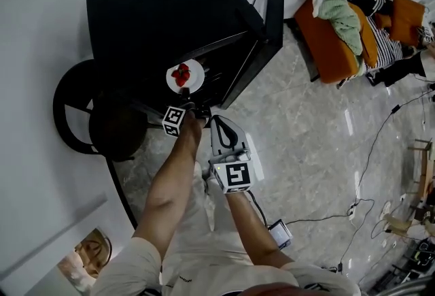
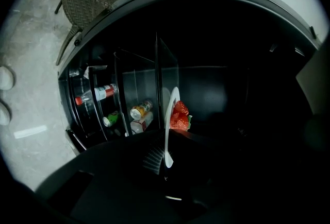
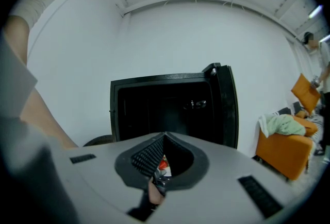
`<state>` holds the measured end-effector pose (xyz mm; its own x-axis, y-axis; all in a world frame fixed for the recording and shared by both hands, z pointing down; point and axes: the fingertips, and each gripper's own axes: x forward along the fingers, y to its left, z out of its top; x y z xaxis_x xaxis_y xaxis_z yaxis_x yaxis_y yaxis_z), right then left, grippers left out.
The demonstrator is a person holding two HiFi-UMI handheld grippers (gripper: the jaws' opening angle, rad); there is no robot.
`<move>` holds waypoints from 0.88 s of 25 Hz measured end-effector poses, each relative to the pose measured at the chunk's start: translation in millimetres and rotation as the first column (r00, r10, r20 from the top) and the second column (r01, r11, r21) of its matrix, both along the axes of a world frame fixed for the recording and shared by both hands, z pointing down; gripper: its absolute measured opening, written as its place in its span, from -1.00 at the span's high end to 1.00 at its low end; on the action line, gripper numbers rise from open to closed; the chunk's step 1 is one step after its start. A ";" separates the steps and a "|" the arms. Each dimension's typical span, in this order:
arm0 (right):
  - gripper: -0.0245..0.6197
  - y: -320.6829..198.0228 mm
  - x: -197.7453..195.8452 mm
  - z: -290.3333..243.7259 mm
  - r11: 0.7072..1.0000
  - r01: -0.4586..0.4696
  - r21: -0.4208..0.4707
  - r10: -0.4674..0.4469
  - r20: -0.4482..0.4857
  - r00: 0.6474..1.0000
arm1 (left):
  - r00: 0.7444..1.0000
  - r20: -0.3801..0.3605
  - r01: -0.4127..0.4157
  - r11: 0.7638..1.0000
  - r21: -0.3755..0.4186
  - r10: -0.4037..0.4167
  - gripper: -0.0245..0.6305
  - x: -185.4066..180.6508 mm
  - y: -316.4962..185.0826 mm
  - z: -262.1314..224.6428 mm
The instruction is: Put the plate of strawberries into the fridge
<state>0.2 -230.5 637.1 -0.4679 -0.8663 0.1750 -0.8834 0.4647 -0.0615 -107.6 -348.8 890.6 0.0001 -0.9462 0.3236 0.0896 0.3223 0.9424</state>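
A white plate (image 1: 193, 75) with red strawberries (image 1: 181, 75) hovers at the open front of the black fridge (image 1: 156, 15). My left gripper (image 1: 187, 96) is shut on the plate's near rim. In the left gripper view the plate (image 2: 170, 125) appears edge-on, with the strawberries (image 2: 179, 116) on its right face and the dark fridge interior (image 2: 216, 94) behind it; my left gripper (image 2: 166, 160) is mostly in shadow. My right gripper (image 1: 219, 122) hangs just right of the left one, shut and holding nothing. From the right gripper view its jaw tips (image 3: 164, 138) meet in front of the fridge (image 3: 170, 109).
The fridge door (image 1: 268, 29) stands open to the right. Bottles and cans (image 2: 136, 112) lie on shelves at the fridge's left side. A dark wicker chair (image 1: 88, 118) stands left of the fridge. An orange sofa (image 1: 329, 46) with a green cloth and a seated person (image 1: 397, 50) is at the right; cables (image 1: 367, 172) cross the floor.
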 end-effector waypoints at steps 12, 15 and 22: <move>0.89 -4.6 4.1 -4.7 1.000 0.001 0.006 -0.001 0.011 1.000 | 1.000 0.016 -0.001 0.996 0.091 0.000 0.52 -5.4 -1.4 -12.2; 0.89 -6.7 8.2 -5.5 1.000 -0.014 0.005 0.014 0.008 1.000 | 1.000 0.010 0.001 0.997 0.080 -0.002 0.47 -6.1 7.8 -6.0; 0.89 -8.6 7.1 -5.0 1.000 -0.022 0.013 0.022 0.006 1.000 | 1.000 0.008 -0.017 0.997 0.080 0.017 0.47 -8.5 27.0 -2.6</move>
